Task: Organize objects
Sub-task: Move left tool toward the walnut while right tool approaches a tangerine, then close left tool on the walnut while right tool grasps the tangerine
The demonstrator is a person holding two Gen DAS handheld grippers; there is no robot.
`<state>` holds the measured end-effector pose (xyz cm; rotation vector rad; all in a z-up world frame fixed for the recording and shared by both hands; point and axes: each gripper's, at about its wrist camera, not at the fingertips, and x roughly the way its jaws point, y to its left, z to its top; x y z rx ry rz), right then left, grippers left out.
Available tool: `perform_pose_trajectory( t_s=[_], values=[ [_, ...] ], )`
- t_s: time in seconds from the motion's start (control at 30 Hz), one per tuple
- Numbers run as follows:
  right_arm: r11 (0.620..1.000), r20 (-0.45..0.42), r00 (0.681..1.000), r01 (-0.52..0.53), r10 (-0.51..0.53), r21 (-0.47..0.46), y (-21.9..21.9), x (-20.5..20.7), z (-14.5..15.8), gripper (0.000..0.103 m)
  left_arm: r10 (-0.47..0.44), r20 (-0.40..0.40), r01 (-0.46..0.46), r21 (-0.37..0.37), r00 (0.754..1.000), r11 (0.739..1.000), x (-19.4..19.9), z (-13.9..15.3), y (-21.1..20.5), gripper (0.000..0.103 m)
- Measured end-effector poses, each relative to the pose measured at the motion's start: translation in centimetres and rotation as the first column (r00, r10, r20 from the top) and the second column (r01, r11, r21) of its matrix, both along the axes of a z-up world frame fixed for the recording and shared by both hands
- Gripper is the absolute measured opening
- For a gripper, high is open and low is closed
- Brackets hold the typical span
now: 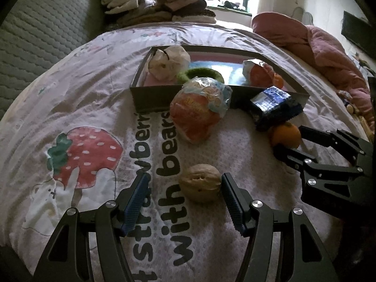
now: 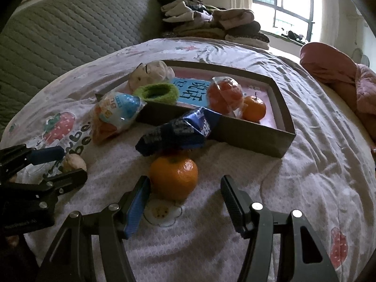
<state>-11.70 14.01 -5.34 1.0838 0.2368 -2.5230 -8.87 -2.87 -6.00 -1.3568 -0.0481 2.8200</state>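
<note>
**First speaker:** Daylight from a barred window (image 2: 285, 7) falls across a bed (image 1: 77, 75) covered by a pale quilt printed with a strawberry (image 1: 87, 155) and dark lettering. We see a stack of folded clothes (image 1: 155, 4) at the far end and a pink duvet (image 1: 329, 49) bunched along the right.

**Second speaker:** We also see a shallow grey box (image 2: 256, 136) lying open on the quilt. Inside it sit a white plush toy (image 2: 150, 72), a fuzzy green ring (image 2: 156, 92), a wrapped orange snack (image 2: 223, 96) and a small orange (image 2: 255, 108).

**First speaker:** Outside the box, a bagged snack in orange and blue wrapping (image 1: 199, 108) leans at its near wall. A dark blue packet (image 2: 176, 132) rests against that wall too, lying partly on top of a loose orange (image 2: 174, 176).

**Second speaker:** Our left gripper (image 1: 185, 199) stands released, with a walnut (image 1: 199, 183) on the quilt between its blue-padded fingers (image 1: 135, 202). The nut sits close to the right finger; we cannot tell whether it touches.

**First speaker:** Our right gripper (image 2: 185, 202) is released as well. The loose orange lies just ahead of its fingertips, nearer the left one, resting on the quilt and not grasped.

**Second speaker:** Both grippers point downward, side by side and near each other.
</note>
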Motion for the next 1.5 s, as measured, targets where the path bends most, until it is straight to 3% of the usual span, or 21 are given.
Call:
perform_pose_trajectory(
  t_s=[0.4, 0.83, 0.9, 1.5],
  values=[
    [1.0, 0.005, 1.0, -0.008, 0.008, -0.003, -0.4, -0.6, -0.3, 0.06, -0.012, -0.009, 0.012, 0.0, 1.0, 1.0, -0.5, -0.5, 0.3, 0.064],
    [0.999, 0.003, 0.999, -0.034, 0.034, -0.017, -0.7, -0.4, -0.3, 0.047, -0.047, -0.021, 0.047, -0.022, 0.999, 0.999, -0.5, -0.7, 1.0, 0.037],
    [0.999, 0.001, 0.999, -0.041, 0.041, -0.023, -0.7, -0.2, -0.2, 0.042, -0.047, -0.022, 0.046, -0.018, 0.999, 0.999, -0.5, -0.6, 0.9, 0.037],
    [0.997, 0.019, 0.998, -0.054, 0.055, -0.055, 0.3, 0.5, 0.2, 0.041, -0.058, -0.036, 0.057, -0.031, 0.998, 0.998, -0.1, -0.3, 1.3, 0.037]
  ],
)
